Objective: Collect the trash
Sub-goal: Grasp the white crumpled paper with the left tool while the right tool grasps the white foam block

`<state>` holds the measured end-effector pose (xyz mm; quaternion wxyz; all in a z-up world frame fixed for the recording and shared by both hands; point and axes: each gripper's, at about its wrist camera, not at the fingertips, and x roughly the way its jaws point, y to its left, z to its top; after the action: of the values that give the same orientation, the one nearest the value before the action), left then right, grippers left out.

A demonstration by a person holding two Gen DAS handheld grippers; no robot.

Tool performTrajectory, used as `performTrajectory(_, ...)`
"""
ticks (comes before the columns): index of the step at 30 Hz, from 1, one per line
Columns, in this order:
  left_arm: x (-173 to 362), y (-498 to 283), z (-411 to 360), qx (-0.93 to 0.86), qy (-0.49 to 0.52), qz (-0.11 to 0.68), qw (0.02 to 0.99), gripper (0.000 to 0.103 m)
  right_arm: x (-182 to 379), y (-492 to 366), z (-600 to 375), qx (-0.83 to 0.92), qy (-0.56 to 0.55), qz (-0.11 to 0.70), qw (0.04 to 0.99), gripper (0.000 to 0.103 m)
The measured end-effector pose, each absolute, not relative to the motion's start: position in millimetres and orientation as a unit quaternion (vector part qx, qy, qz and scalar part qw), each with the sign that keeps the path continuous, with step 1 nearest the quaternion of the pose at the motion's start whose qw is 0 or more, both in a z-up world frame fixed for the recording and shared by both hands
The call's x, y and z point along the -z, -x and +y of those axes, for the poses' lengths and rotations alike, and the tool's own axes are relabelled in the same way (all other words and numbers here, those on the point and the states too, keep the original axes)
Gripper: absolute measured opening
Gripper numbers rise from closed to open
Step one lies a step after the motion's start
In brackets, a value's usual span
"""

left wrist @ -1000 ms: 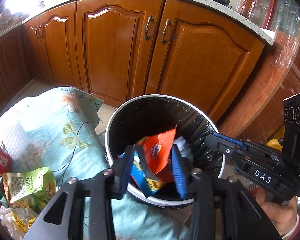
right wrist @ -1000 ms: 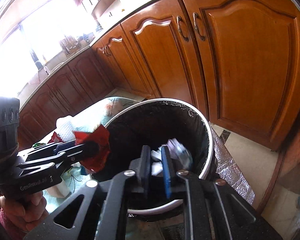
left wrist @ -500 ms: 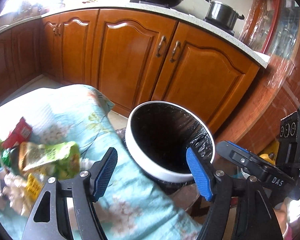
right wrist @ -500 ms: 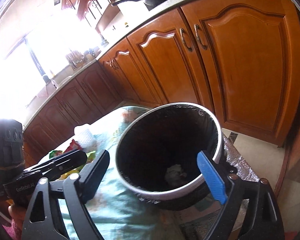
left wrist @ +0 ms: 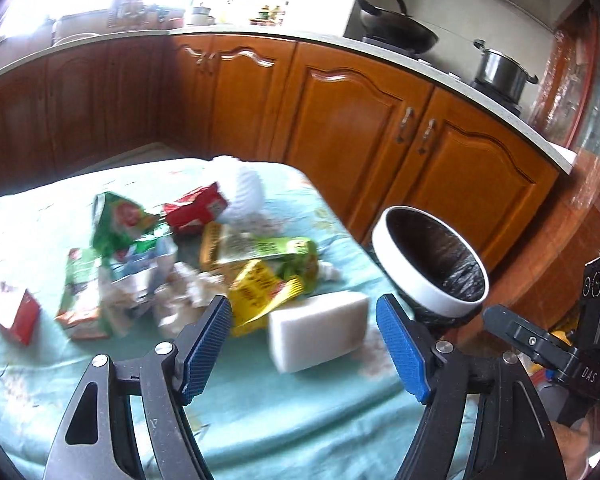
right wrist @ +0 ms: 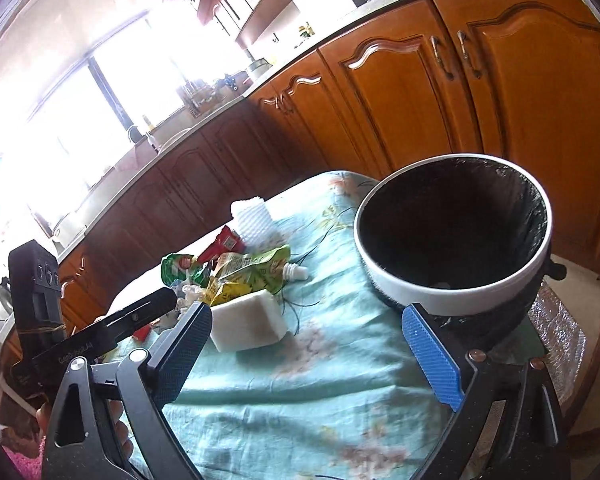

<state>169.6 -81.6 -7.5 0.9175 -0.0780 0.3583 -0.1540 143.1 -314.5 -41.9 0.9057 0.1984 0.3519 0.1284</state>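
A white-rimmed bin with a black liner [left wrist: 432, 292] [right wrist: 428, 294] stands at the table's right edge. A heap of wrappers [left wrist: 260, 256] [right wrist: 248, 272] lies on the light green floral cloth [left wrist: 260, 408], with a white foam block [left wrist: 318, 334] [right wrist: 246, 326] nearest. My left gripper [left wrist: 304, 348] is open and empty, just in front of the foam block. My right gripper [right wrist: 308, 352] is open and empty above the cloth, between the foam block and the bin.
Wooden kitchen cabinets [left wrist: 364, 120] run behind the table and bin. A wok [left wrist: 396, 32] and a steel pot [left wrist: 500, 70] sit on the counter. A white ridged cup [left wrist: 246, 192] and a red packet [left wrist: 196, 210] lie at the heap's far side.
Both grippers dropped their trash into the bin and opened. Both have pulled back and swung left, so the wrapper heap and foam block now show.
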Motion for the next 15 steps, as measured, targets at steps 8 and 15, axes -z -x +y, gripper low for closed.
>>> performTrajectory(8,5,-155,-36,0.117,0.101,0.366,0.918,0.074,51,-143,-274,-0.157,-0.178,0.372,0.897,0.097)
performTrajectory(15,12,-166,-22,0.114,0.115,0.388,0.908,0.072,68,-159,-251,-0.176,-0.165,0.394,0.887,0.097)
